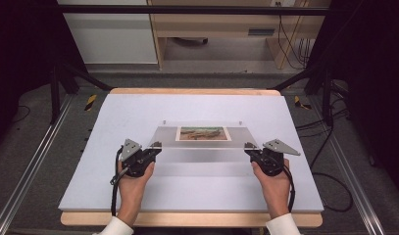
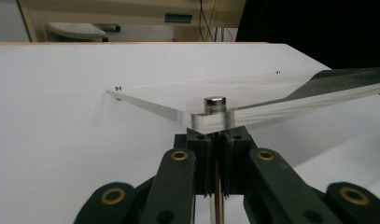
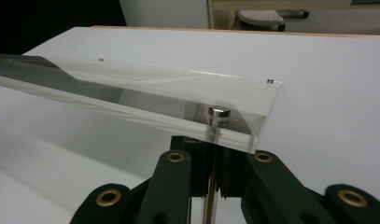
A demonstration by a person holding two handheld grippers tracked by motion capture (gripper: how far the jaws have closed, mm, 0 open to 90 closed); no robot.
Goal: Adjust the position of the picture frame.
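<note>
At the lower left of the high view, the left gripper (image 1: pixel 156 147) has its jaws drawn together on a thin metal post that runs down from the near left corner of a clear acrylic frame (image 1: pixel 203 147); the left gripper view shows that corner (image 2: pixel 211 117) sitting just above the black jaws, capped by a small silver stud (image 2: pixel 214 103). The frame sits in the middle of the picture on a white board (image 1: pixel 138 110), its near edge raised and its far edge apparently resting on the board, though the clear plastic makes that contact hard to judge. A printed photo (image 1: pixel 203 133) lies sandwiched at its centre. At the lower right, the right gripper (image 1: pixel 251 149) is likewise clamped on the post under the near right corner (image 3: pixel 243 130), below its own stud (image 3: pixel 219 112).

Doing this step well likely means keeping both hands at matched height, so the sheet neither twists nor slides off its far edge. The grips look narrow, on the posts alone, so a slow, even lift seems wiser than a quick one, with neither hand pulling outward.
</note>
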